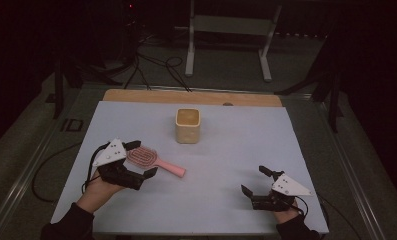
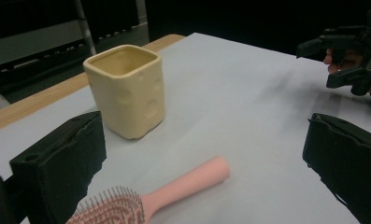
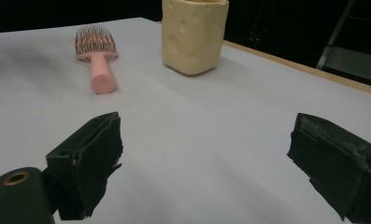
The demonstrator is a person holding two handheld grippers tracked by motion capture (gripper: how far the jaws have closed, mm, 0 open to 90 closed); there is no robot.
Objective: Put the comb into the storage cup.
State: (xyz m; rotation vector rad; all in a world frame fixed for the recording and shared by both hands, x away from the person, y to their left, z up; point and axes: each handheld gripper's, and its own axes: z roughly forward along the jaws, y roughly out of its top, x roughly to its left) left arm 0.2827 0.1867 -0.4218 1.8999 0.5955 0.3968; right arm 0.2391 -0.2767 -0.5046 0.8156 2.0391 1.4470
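Reach-to-grasp step. Left gripper [image 1: 140,159] jaws wide apart, empty, straddling the pink hairbrush [image 1: 148,159] head lying flat on the white table cover [image 1: 226,165], handle toward the yellow cup [image 1: 188,126]. Right gripper [image 1: 256,182] spread wide, empty, idle, well apart. Next, probably: lower, pinch the brush.

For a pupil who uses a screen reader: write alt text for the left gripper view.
A pink hairbrush lies bristles up on a pale table between the left gripper's wide-open black jaws. A cream square cup stands upright behind it.
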